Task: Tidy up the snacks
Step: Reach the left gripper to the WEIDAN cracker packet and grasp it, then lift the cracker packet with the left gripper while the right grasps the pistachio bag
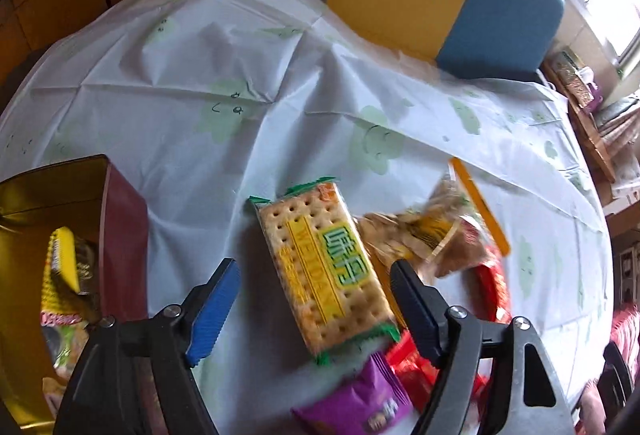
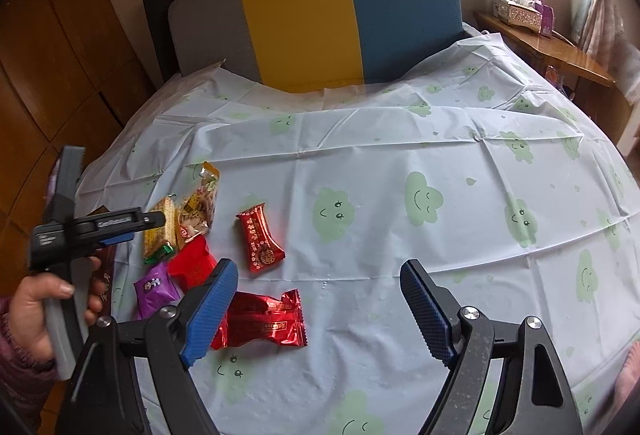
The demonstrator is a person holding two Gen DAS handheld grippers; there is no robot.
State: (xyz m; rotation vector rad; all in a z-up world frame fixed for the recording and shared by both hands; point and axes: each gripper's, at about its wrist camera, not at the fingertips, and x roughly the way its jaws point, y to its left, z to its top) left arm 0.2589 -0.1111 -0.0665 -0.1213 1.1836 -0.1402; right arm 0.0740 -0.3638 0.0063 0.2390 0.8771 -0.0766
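A pale plastic sheet (image 2: 360,155) printed with smiling green clouds covers the work surface, in a room with wood-panelled walls and a grey, yellow and blue headboard (image 2: 320,15) at the far edge. On the sheet lies a loose cluster of snacks: a green-edged cracker packet (image 1: 324,267) sits between the spread fingers of the left gripper (image 1: 316,299), its jaws wide apart and not touching the wrapper. Just beside it on the right is a clear bag of mixed snacks (image 1: 432,235) with an orange strip, and nearer the camera a purple packet (image 1: 360,403) overlaps the cracker packet's lower end, touching a red wrapper (image 1: 412,363). At the left edge of the left wrist view stands an open box (image 1: 120,227), dark red outside and gold inside, with several packets already lying in it. From the right wrist view, the right gripper (image 2: 316,299) hovers with its jaws spread over bare sheet; a shiny red packet (image 2: 268,323) lies just beside its left finger, partly behind the blue pad (image 2: 208,315). A second red sweet wrapper (image 2: 260,239) rests apart, farther out. At the left of this view a hand (image 2: 36,311) grips the grey handle of the left tool. A wooden side table (image 2: 540,47) by the window carries a tissue box (image 2: 516,7).
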